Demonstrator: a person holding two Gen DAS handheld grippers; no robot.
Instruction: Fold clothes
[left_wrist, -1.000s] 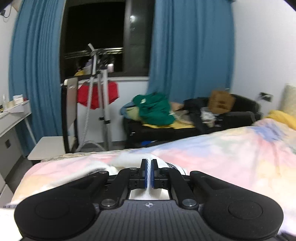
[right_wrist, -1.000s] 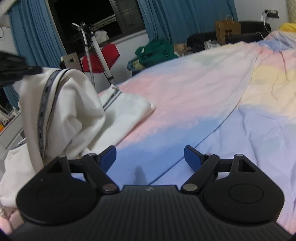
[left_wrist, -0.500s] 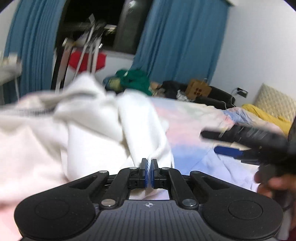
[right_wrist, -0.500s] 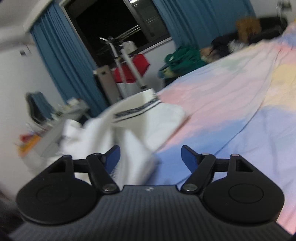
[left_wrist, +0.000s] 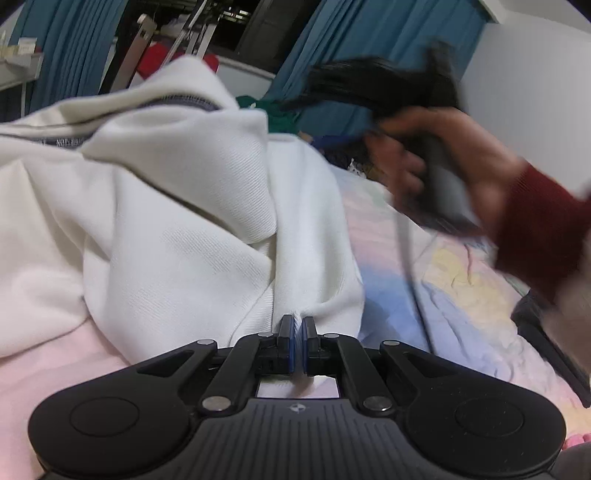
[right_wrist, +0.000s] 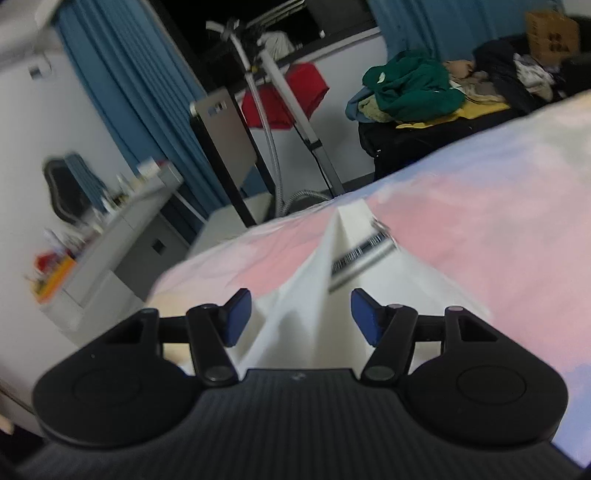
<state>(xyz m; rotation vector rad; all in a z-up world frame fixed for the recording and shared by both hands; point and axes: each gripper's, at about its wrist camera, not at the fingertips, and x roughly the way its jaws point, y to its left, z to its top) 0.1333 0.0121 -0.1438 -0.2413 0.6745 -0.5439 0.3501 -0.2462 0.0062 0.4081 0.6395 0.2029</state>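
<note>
While the fold is in hand, items run from largest to smallest:

Bed (left_wrist: 461, 295), pastel pink, blue and yellow cover: working surface; it should stay flat under the cloth

White garment (left_wrist: 177, 221), heavy knit with a dark printed band (right_wrist: 364, 253): lies heaped on the near pink part of the bed, one ridge of it running out ahead of the right gripper. Judged to be mid-fold; both held points should travel together so the layer lands without a twist

Right gripper (right_wrist: 299, 315): jaws closing, wide apart, the garment's raised ridge between the blue pads, no pad pressing on it. Best to centre the ridge, close on one layer only, then lift

Left gripper (left_wrist: 298, 338): jaws closed tight on a pinch of the white fabric's edge, low over the bed. Hold firm; no slack until the right has hold
</note>
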